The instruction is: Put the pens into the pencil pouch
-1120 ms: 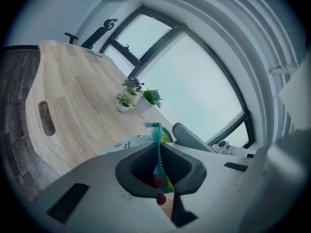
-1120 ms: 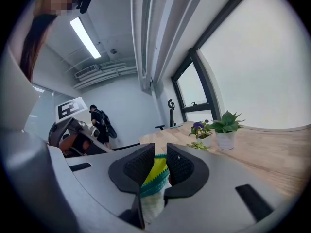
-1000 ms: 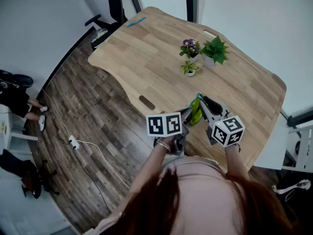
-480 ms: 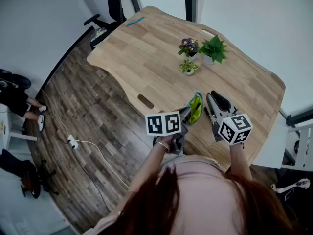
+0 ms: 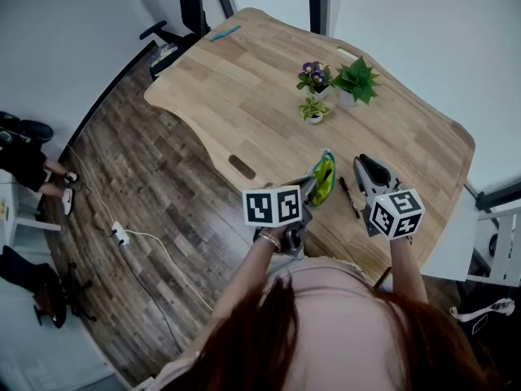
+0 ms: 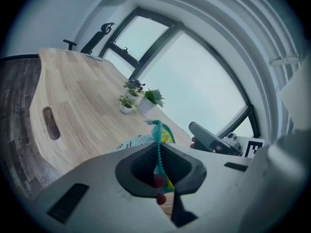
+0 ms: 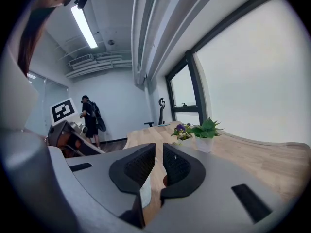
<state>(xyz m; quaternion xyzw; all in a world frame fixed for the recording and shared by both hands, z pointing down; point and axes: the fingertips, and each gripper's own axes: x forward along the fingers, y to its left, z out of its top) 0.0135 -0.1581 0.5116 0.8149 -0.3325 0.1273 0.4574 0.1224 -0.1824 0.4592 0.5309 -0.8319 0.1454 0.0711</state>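
Note:
A green and yellow pencil pouch (image 5: 325, 180) with a teal zipper is held up over the near part of the wooden table (image 5: 244, 96). My left gripper (image 5: 312, 189) is shut on its zipper edge, which runs up between the jaws (image 6: 158, 152) in the left gripper view. A dark line shows inside the pouch mouth; I cannot tell what it is. One black pen (image 5: 348, 196) lies on the table between the pouch and my right gripper (image 5: 368, 164). The right gripper (image 7: 159, 152) points across the table, its jaws a narrow slit apart with nothing between them.
Three small potted plants (image 5: 334, 88) stand at mid table. A teal object (image 5: 226, 33) lies at the far end. A cable slot (image 5: 242, 169) is cut near the left edge. A black chair (image 5: 191, 2) stands beyond. A person (image 7: 90, 115) stands far off.
My right gripper has drawn away from the pouch mouth toward the right. The black pen on the table now shows between it and the pouch. The left gripper has kept still.

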